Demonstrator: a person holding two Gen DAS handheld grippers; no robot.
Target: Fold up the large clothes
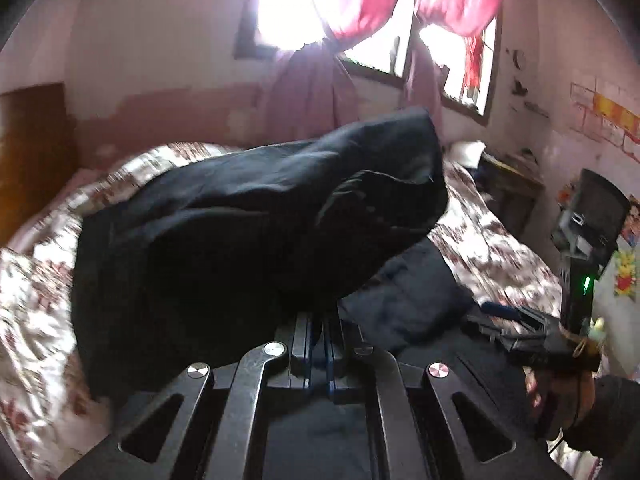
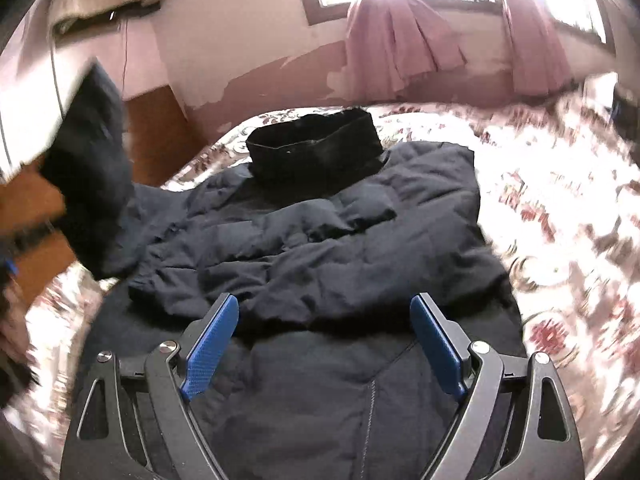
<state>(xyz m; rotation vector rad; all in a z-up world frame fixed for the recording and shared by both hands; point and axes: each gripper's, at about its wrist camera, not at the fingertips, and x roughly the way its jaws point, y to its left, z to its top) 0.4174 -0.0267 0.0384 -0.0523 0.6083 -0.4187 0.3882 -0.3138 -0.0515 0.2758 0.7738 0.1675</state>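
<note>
Dark jacket (image 2: 320, 240) spread on the floral bed (image 2: 560, 208); one part of it lifted by the left gripper (image 1: 318, 330).

Left gripper: jaws together, clamped on black cloth that billows up just ahead and hides the tips and most of the bed beyond; which part of the jacket this is cannot be told from its own view; right view shows a raised sleeve (image 2: 92, 184) at far left, blurred. Right gripper (image 2: 324, 320): jaws wide apart, nothing between them, above the jacket's lower half; collar (image 2: 316, 148) at the far end ahead; hem cut off under the gripper body. Window and pink curtain (image 1: 348, 0) overexposed; a hand (image 1: 560, 396) on the right gripper's grip, cut off at frame edge.
</note>
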